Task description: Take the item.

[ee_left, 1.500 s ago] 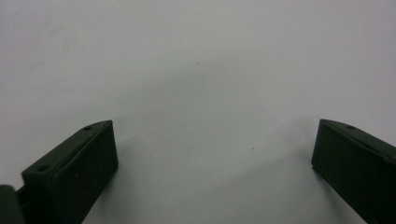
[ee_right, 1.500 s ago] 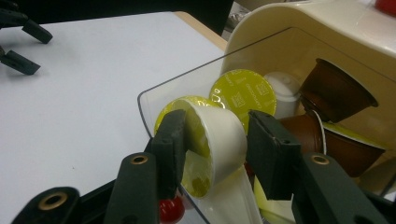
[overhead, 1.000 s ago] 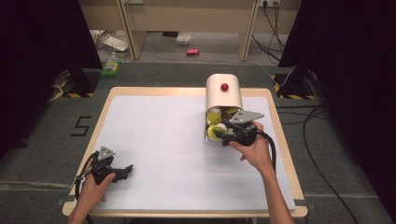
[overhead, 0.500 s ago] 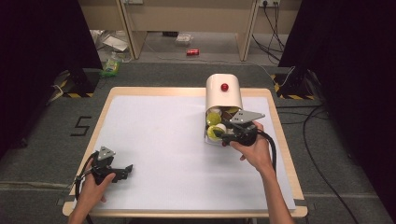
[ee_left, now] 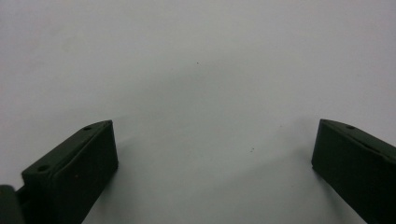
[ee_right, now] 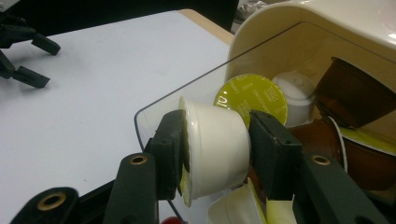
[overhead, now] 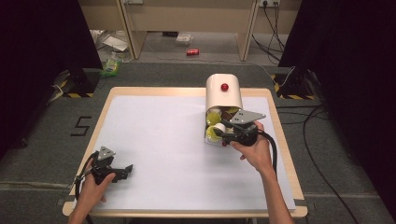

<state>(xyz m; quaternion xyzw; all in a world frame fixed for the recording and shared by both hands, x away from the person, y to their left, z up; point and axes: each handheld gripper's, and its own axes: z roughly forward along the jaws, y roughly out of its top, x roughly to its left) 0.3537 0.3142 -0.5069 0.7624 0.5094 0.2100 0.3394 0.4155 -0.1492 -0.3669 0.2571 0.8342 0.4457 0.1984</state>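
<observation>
Item: white capsule [ee_right: 217, 149], lying on its side at the mouth of the cream container [overhead: 223, 94], far right of the table [overhead: 154, 135]. Its yellow-green foil lid faced the left pad and was mostly covered by it; its lower edge was cut off by the frame in the right gripper view. In the high view the capsule was small and half under the gripper's grey plate.

Container contents: one yellow-lidded capsule [ee_right: 252, 95], one white capsule [ee_right: 295, 95] behind it, brown capsules [ee_right: 352, 93] at right, partly hidden by the container wall; count could not be made out.

Right gripper [ee_right: 217, 149]: jaws had just been closing, pads [ee_right: 170, 149] pressed on lid and base of the white capsule, pinching it.

Left gripper [overhead: 122, 171]: jaws spread wide over bare white tabletop, holding nothing, near the table's front left corner, well apart from the container
</observation>
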